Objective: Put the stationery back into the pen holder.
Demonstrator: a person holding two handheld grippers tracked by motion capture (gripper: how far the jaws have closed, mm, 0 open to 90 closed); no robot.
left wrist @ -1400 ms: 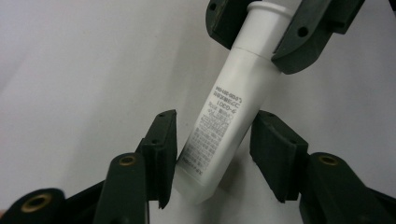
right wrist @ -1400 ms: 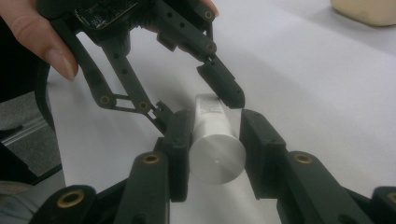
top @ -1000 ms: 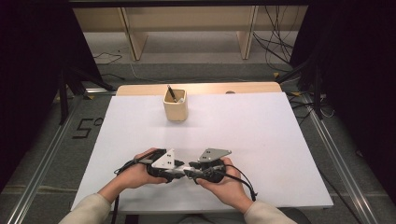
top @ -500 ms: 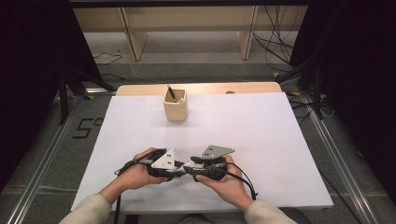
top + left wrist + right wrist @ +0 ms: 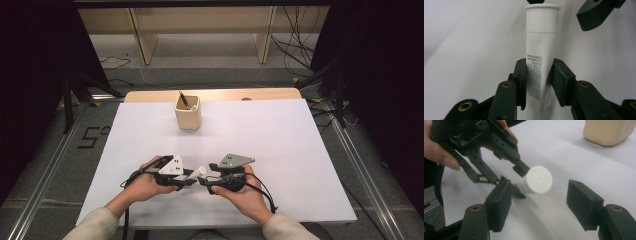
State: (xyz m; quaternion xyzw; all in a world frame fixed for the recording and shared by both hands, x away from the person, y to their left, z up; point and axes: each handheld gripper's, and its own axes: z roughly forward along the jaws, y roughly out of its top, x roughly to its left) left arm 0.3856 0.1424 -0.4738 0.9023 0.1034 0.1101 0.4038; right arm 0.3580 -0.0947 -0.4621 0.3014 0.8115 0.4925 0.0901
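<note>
**Right tool lets go of the tube's cap end; left tool keeps the tube**

Near the front edge of the white worktop (image 5: 300,150), the person holds the two tools tip to tip. The left tool (image 5: 539,82) is pinching a white tube (image 5: 540,50) by its printed lower body, one pad on each side, so the tube sticks out from the jaws with its flat cap end pointing at the other hand. In the high view the tube (image 5: 198,171) shows as a short pale stub between the left tool (image 5: 189,176) and the right tool (image 5: 205,181), just above the worktop.

The right tool (image 5: 540,202) has just been opening. Its jaws are now spread, and the round cap face of the tube (image 5: 539,179) sits in the gap between them, with clear space on both sides; neither pad touches it. A second ago the two tools sat closer together around the tube, and both hands have hardly shifted.

My reading is that the tube now hangs on the left tool alone. Either a twist at the cap has just ended, or the right tool is resetting for a fresh bite. A tan cup (image 5: 188,112) with a pen (image 5: 183,100) in it stands well apart, toward the far edge.
</note>
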